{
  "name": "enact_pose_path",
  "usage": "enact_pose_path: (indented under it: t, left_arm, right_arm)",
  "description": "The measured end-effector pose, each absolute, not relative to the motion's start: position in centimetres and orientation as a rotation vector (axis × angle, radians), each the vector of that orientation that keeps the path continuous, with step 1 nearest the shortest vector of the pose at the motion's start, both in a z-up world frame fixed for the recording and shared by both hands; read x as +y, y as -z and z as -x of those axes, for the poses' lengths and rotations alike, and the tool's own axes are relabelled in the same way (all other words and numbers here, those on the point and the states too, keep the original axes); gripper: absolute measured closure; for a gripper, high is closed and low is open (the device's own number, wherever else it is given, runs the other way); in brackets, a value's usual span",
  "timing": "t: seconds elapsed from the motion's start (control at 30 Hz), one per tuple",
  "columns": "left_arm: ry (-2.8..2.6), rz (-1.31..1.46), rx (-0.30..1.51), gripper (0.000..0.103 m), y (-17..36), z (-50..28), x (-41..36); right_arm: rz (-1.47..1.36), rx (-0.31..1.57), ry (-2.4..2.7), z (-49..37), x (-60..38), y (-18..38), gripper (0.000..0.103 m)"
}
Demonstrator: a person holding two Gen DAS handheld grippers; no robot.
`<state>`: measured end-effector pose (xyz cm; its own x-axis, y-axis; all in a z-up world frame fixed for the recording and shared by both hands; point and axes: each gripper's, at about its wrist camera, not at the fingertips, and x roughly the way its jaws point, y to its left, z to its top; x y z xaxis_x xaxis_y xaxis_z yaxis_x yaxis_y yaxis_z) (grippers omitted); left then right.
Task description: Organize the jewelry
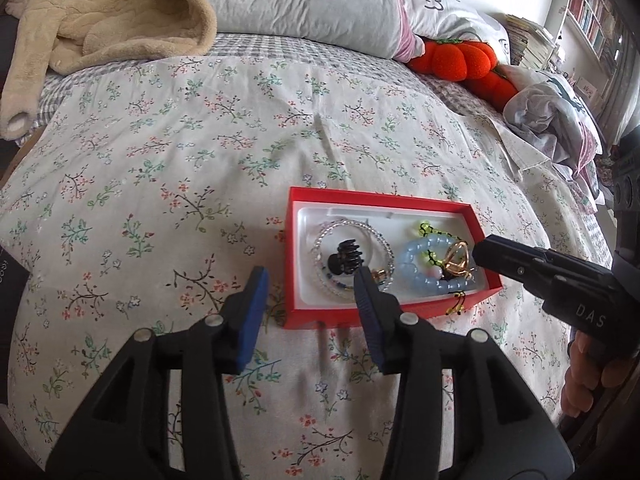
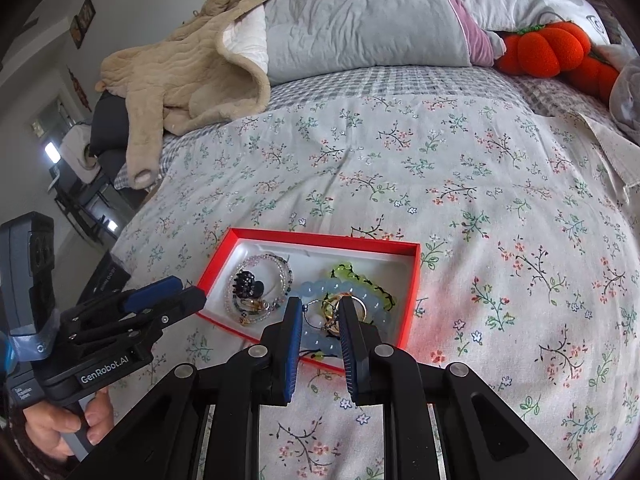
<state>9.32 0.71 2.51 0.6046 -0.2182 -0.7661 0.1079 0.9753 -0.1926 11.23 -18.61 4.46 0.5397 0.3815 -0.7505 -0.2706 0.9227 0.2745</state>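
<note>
Lower centre, the left gripper (image 1: 310,286) gapes wide, holding nothing, at the shallow red cardboard box (image 1: 320,199); the right gripper (image 2: 320,306) hangs part-open, empty, above its pale blue beaded bracelet (image 2: 316,290)

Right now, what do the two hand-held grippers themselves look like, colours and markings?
Both are matte black plastic with blue ribbed pads on the fingers and silver pivot pins. The left hand-held gripper reads "GenRobot.AI" on its body above a grey grip; the right hand-held gripper shows "DAS" in white. Bare hands, no cables visible.
</note>
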Motion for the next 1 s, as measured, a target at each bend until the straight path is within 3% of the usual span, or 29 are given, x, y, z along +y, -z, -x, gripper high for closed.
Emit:
enact_pose_path:
  t: [0.13,0.17,0.2,0.3,0.5,0.6,0.73,1.0]
  left_arm:
    - [0.151,0.129,0.934,0.049,-2.0,-9.5,1.4]
    - [0.136,0.125,0.941,0.041,-1.9,-9.5,1.6]
    - [0.119,0.117,0.950,0.033,-1.8,-9.4,1.6]
    - [0.081,0.096,0.956,0.026,-1.8,-9.2,1.7]
    - [0.007,0.068,0.962,0.015,-1.9,-8.1,1.7]
    - [-0.007,0.060,0.976,0.001,-1.9,-7.2,1.6]
    - [-0.017,0.031,0.986,0.001,-2.2,-5.8,1.1]
    - [-0.065,0.034,0.987,0.001,-2.9,-3.5,1.5]
  right_arm:
    - [-0.189,0.922,-0.419,-12.0,-18.5,-4.3,0.082]
    - [-0.199,0.920,-0.420,-12.1,-18.5,-4.4,0.081]
    - [-0.199,0.917,-0.417,-12.1,-18.5,-4.4,0.075]
    - [-0.202,0.912,-0.406,-11.7,-18.9,-4.5,0.042]
    - [-0.195,0.914,-0.348,-10.0,-20.1,-5.5,0.040]
    - [-0.168,0.908,-0.290,-8.6,-20.6,-5.9,0.027]
    - [-0.146,0.923,-0.227,-6.7,-21.0,-6.1,0.015]
    - [-0.060,0.916,-0.126,-2.4,-20.6,-6.9,0.008]
